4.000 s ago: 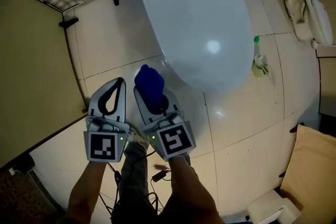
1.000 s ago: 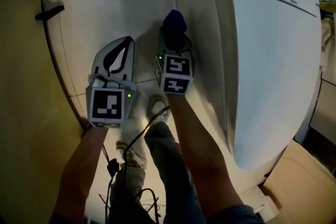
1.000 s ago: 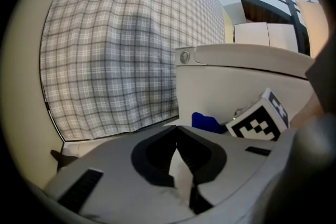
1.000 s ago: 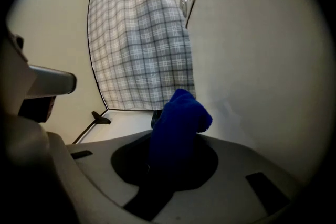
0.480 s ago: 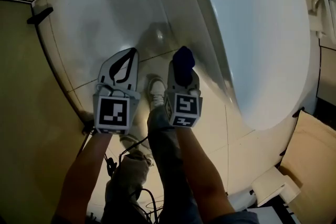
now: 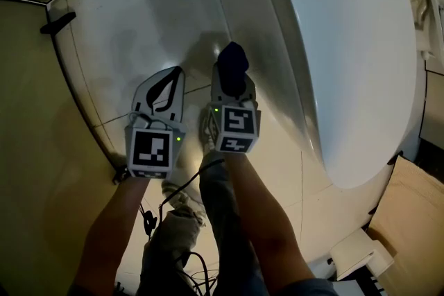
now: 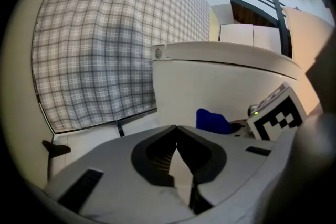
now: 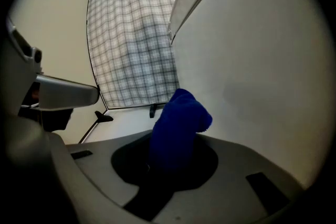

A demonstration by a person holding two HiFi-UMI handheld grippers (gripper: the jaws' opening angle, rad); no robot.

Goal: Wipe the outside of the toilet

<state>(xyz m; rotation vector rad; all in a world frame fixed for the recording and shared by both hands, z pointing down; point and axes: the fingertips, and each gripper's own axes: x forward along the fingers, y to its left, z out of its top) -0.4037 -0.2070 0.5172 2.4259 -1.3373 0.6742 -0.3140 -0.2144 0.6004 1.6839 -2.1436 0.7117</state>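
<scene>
Nearest are the person's legs (image 6: 232, 218) and a loose cable (image 6: 182, 184), above the tiled floor (image 6: 132, 17) along the left side of the toilet (image 6: 347, 45).

Just past them the two grippers are held side by side. The left gripper (image 6: 171, 80) has its jaws closed tip to tip with nothing between them – its own view shows only bare floor through the gap behind the tips. It hangs over the floor, apart from the toilet, and takes no part in the wiping.

The right gripper (image 6: 232, 83) is clamped on a bunched blue cloth (image 8: 178, 123), which sticks out beyond the jaw tips. The cloth points at the toilet's left side wall, low down and under the overhang of the rim. It is right up against that wall or just short of it; no view settles whether they touch.

As for progress, I would judge the wiping to be under way on this left flank. The white surface shows no streaks, wet patches or dirt, so what has been cleaned cannot be read off. The broad lid, the front curve and the whole right side – the side toward the cardboard box (image 6: 409, 211) – look to be left to do.

Farthest off, a checked curtain (image 7: 105, 50) hangs at the floor's far edge.
</scene>
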